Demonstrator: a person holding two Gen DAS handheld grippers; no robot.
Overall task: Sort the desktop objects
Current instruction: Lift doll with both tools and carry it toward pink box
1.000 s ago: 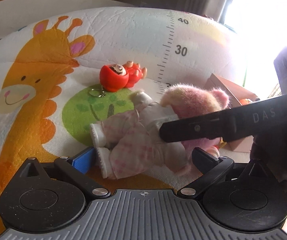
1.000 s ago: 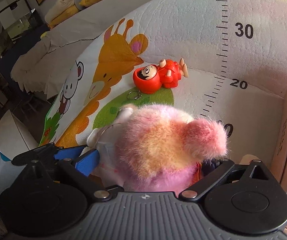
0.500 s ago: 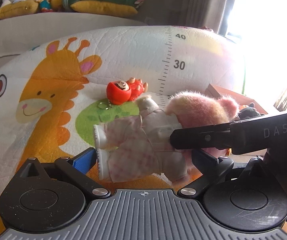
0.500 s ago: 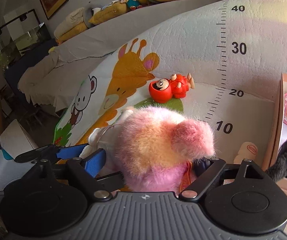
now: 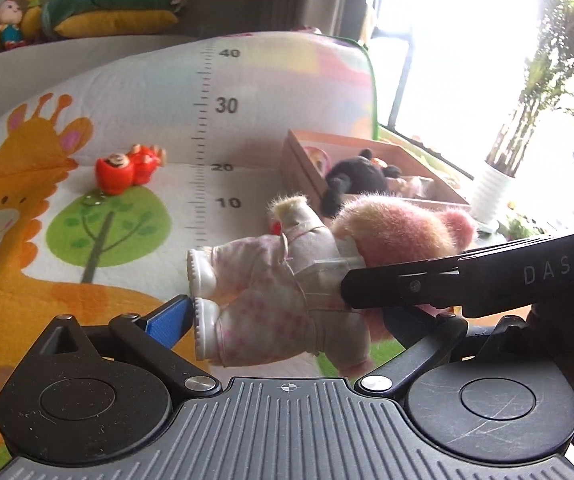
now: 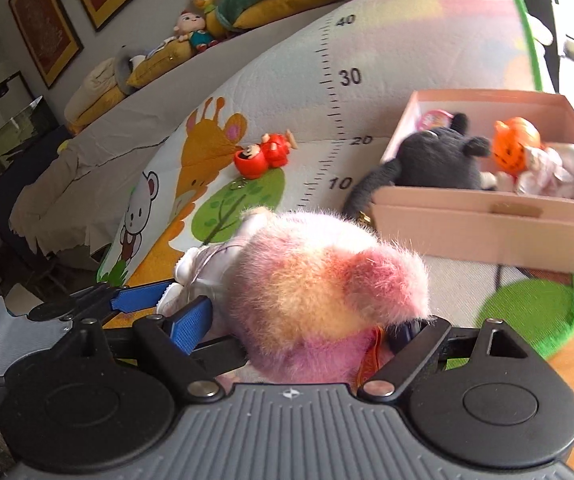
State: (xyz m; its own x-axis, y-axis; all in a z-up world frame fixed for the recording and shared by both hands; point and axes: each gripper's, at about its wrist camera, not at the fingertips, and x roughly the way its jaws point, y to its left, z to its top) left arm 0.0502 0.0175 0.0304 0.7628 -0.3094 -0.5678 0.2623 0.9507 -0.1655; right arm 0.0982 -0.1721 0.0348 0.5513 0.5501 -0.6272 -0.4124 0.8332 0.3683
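We hold the pink-and-yellow furry plush doll in a pale checked outfit (image 5: 287,280) between both claws, lifted clear of the giraffe-print padded play mat (image 5: 67,216). The right claw (image 6: 299,332) is clenched on the doll's fuzzy head; its black finger crosses the left wrist view at the doll's neck. The left claw (image 5: 287,320) brackets the doll's legs, its blue pad touching one white shoe; we cannot tell whether it grips or merely frames them. The doll hangs just left of the open pink cardboard box (image 6: 487,224). Inside that box lie a dark grey plush animal (image 6: 439,160), an orange round figure (image 6: 515,144) and a pale cloth toy. A red hooded figurine keychain (image 6: 263,156) lies on the mat, well left of the box.
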